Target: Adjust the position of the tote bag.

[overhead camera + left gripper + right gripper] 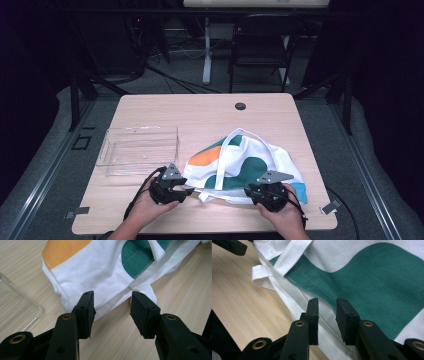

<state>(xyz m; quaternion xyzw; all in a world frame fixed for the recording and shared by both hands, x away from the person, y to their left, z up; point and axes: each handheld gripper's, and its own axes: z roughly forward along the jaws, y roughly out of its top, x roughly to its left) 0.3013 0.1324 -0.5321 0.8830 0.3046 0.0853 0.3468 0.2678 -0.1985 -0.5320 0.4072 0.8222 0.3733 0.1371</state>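
High view shows a clear plastic tray (142, 148) on the left part of the wooden bench (205, 112), and I can see nothing inside it. Just to its right lies a cloth bag (250, 165), close to the near edge of the bench. The bag is white with big green shapes, one orange patch and a bit of blue at its right corner. It lies flat but rumpled. Its long side runs left to right across the bench. A white strap (226, 150) makes a loop that reaches toward the far side, and another strap end sticks out at the near edge.

Left gripper (170, 187) sits at the bag's near left corner, by the tray's near corner. In the left gripper view its fingers (86, 310) are spread apart, and the white hem of the bag lies between their tips with nothing pinched.

Right gripper (270, 192) sits at the bag's near right part. In the right gripper view its fingers (313, 315) hang over the green patch and the white hem with a gap between them, not squeezing the cloth.
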